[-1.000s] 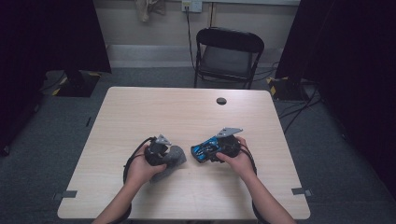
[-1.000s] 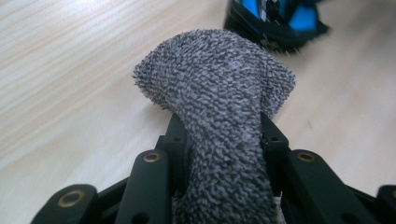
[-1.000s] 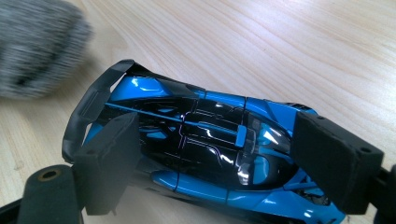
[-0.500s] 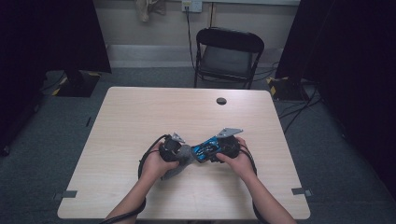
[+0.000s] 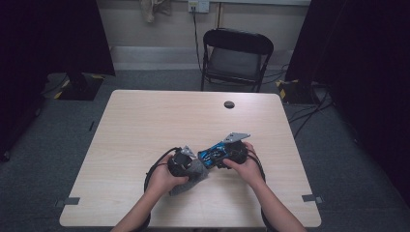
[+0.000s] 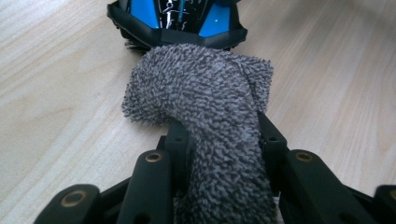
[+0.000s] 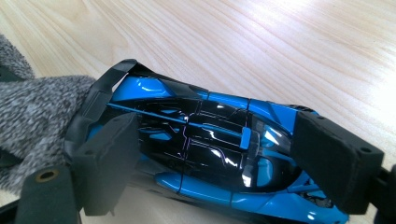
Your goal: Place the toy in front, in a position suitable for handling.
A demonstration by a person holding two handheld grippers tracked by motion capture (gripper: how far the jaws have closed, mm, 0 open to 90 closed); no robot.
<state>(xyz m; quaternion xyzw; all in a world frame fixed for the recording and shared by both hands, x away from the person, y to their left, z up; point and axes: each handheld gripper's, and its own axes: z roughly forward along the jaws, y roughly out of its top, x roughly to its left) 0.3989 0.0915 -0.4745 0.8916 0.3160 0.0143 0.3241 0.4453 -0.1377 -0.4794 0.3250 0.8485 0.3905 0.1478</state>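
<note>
Right gripper [image 7: 210, 163] clamped the rigid, glossy, slippery toy car [image 7: 210, 154] lengthwise; left gripper [image 6: 219, 154] pinched the soft cloth [image 6: 205, 93].

Pale wooden table [image 5: 145, 125], a small dark round thing [image 5: 229, 104] near its far edge

a grey looped cloth [image 6: 205, 116] is clamped between the two black jaws of the left claw [image 6: 219, 154], which rise from the bottom edge. the cloth is bunched into a thick roll between them and spreads wider beyond their tips, where its far edge is pressed against the dark end of a blue and black toy car [image 6: 177, 21] seen at the top edge. both are set over a pale wooden worktop [image 6: 60, 93] with a fine grain.
</note>
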